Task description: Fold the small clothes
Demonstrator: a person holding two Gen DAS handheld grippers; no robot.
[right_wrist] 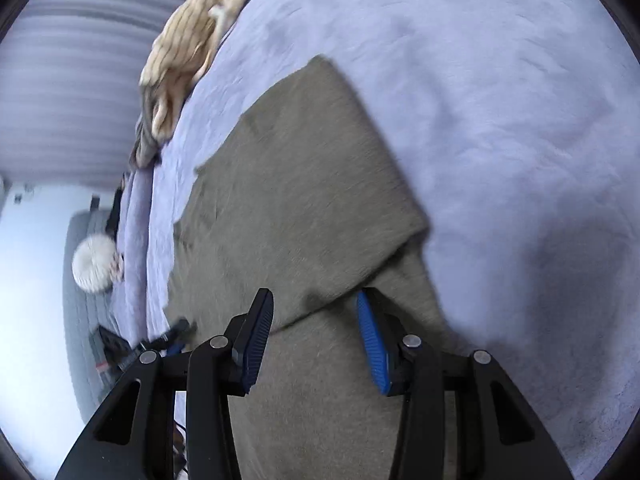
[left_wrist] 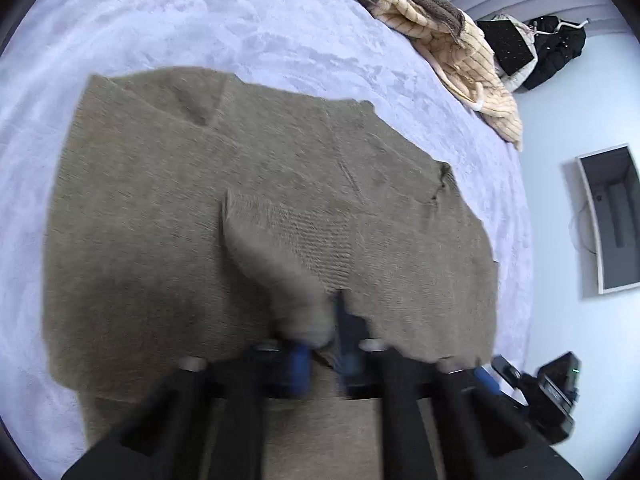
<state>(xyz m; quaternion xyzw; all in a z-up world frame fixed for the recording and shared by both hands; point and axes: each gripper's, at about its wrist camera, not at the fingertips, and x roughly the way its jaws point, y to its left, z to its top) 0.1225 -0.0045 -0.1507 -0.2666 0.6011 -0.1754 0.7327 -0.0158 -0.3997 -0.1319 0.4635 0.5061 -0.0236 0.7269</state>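
A grey-brown knit sweater [left_wrist: 160, 220] lies spread flat on the lavender bed cover [left_wrist: 200, 20]. One sleeve [left_wrist: 288, 240] is folded in over the body, and its cuff end runs down into my left gripper [left_wrist: 320, 344]. That gripper is shut on the cuff, its blue pads blurred. In the right wrist view the same sweater [right_wrist: 300, 180] stretches away from my right gripper [right_wrist: 314, 300]. It hangs open just over a folded edge of the knit, and neither blue pad presses on the cloth.
A beige striped fleece garment [left_wrist: 460, 52] is heaped at the bed's far edge, also visible as the beige pile [right_wrist: 184, 52]. Beyond the bed are dark clothes on a hanger [left_wrist: 556, 48], a white-framed box [left_wrist: 612, 216], black devices [left_wrist: 552, 396] and a white round object [right_wrist: 94, 264].
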